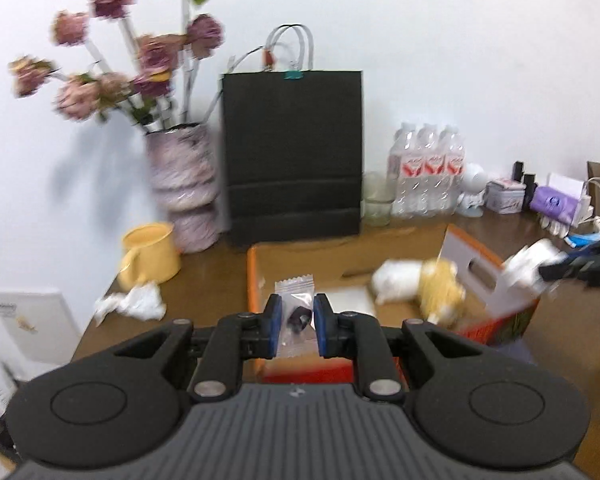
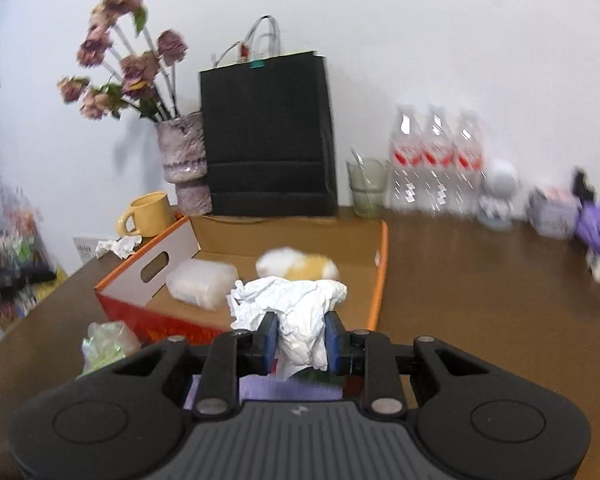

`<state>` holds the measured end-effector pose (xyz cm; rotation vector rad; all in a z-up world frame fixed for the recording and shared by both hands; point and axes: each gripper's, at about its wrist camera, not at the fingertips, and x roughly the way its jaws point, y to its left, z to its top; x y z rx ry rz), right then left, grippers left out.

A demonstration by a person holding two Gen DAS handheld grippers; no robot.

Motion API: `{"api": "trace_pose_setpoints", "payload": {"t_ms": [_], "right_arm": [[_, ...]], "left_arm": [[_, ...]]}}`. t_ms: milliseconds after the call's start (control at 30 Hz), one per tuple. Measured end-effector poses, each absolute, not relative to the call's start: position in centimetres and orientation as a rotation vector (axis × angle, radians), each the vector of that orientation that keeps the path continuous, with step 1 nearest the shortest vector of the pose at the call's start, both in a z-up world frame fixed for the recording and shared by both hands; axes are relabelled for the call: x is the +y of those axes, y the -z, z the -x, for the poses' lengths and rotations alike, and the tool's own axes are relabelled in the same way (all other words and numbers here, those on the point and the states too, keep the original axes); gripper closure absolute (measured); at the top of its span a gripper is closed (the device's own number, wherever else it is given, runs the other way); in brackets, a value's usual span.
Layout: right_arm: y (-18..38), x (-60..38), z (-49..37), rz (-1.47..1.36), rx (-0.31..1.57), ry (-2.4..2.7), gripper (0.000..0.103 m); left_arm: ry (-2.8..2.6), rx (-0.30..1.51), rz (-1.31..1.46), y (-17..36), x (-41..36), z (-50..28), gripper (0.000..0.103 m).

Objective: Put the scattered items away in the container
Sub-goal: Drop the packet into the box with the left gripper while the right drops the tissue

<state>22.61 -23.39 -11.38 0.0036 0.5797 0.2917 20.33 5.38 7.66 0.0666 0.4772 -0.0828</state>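
Two grippers in frame, both loaded. Left gripper (image 1: 294, 322) pinches a clear snack packet (image 1: 295, 304) with a dark piece inside, blue pads (image 1: 273, 316) closed on its sides, packet hanging over the near-left corner of the orange-edged cardboard box (image 1: 253, 280). Right gripper (image 2: 301, 340) is clamped on a crumpled white tissue (image 2: 296, 312), wad bulging above and below the pads, held just at the near edge of the box (image 2: 382, 264).

Inside box: white-and-yellow plush toy (image 2: 298, 264) toward the back, clear wrapped white pack (image 2: 204, 284) on the left side near the wall with the handle cutout. Blur hides finer detail on both.

Outside box: another crumpled tissue (image 1: 132, 304) on the brown table (image 2: 480, 280) beside a yellow mug (image 1: 150, 254); a greenish clear wrapper (image 2: 106, 344) lies on the table just left of the right gripper.

Background along the wall: vase of dried pink flowers (image 1: 184, 184), black paper bag (image 1: 294, 152), empty glass (image 2: 367, 188), three water bottles (image 1: 428, 168). Small clutter at far right, too blurred to name.

In the left wrist view the right gripper (image 1: 580, 266) shows at the right edge with its tissue.
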Motion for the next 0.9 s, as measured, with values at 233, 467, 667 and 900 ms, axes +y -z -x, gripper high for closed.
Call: {"api": "trace_pose_setpoints", "payload": {"t_ms": [233,467,667,900], "right_arm": [[13.5,-19.2,-31.7,0.067,0.889,-0.364,0.080],[16.7,-17.6,-35.7,0.055,1.075,-0.334,0.080],[17.2,-17.3,-36.5,0.055,1.106,-0.315,0.080],[16.9,-17.3,-36.5,0.053,1.096,-0.285,0.058]], "left_arm": [[0.176,0.810,-0.128,-4.8,1.1,-30.5,0.085],[0.135,0.973,-0.082,0.0,0.5,-34.6,0.085],[0.108,1.007,-0.090,1.3,0.2,-35.4,0.085],[0.084,0.963,-0.033,0.3,1.1,-34.7,0.050]]}}
